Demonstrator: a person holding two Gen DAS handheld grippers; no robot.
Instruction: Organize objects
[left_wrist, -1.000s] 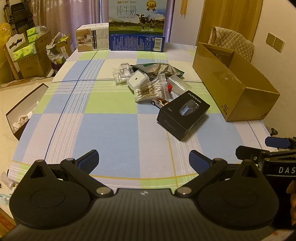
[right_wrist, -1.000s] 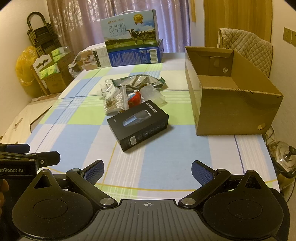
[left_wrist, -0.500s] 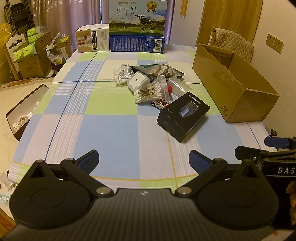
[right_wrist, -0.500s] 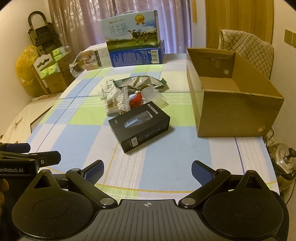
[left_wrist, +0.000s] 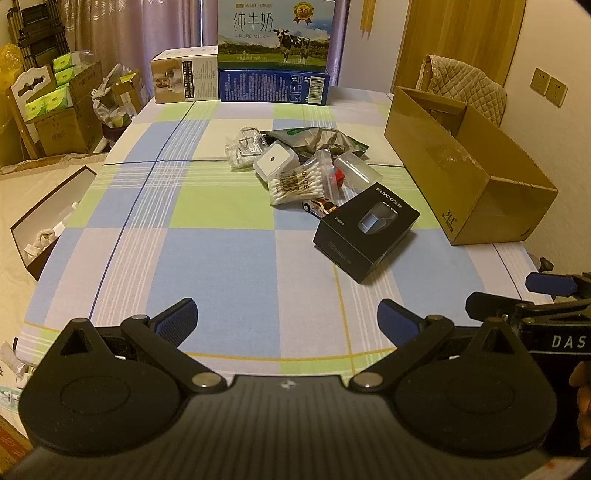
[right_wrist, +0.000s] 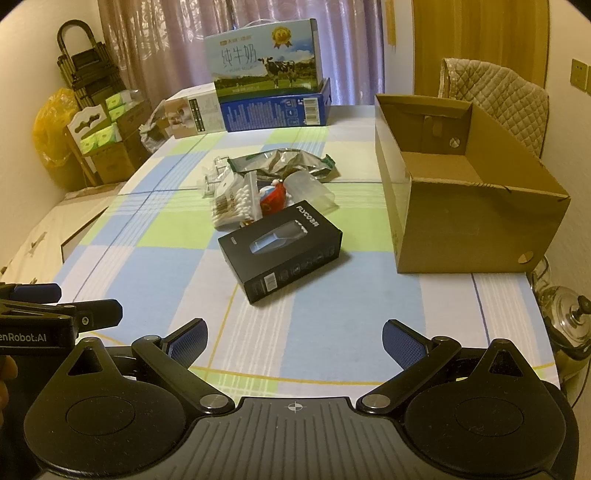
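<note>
**Both grippers spread wide over the checked table, nothing in either**

Here is the left gripper (left_wrist: 286, 317), fingers well apart, hovering over the near edge of the checked tablecloth (left_wrist: 207, 266) with nothing between its blue pads. Beside it, the right gripper (right_wrist: 293, 341) is spread just as wide and just as empty, low over the same near edge. Each shows up at the margin of the other's view, so the two sit side by side.

Out in front, the black shaver box (right_wrist: 280, 249) lies flat and skewed on the cloth, nearest of all the loose items and well apart from both grippers. Just behind it sits the clutter: a bag of cotton swabs (left_wrist: 295, 182), a small white square case (left_wrist: 275, 162), a clear plastic container (right_wrist: 308, 188) and a red-and-white toy (right_wrist: 273, 195) tucked between them. A little toy car (left_wrist: 317, 207) peeks out touching the box's far corner. A crumpled foil pouch (right_wrist: 284, 164) lies behind the pile.

Off to the right stands the open cardboard box (right_wrist: 480, 229), upright, top open; from the right wrist view the part of its inside that shows is bare. At the far end of the table, a milk carton case (left_wrist: 275, 35) rests on a blue box (left_wrist: 273, 86).
</note>
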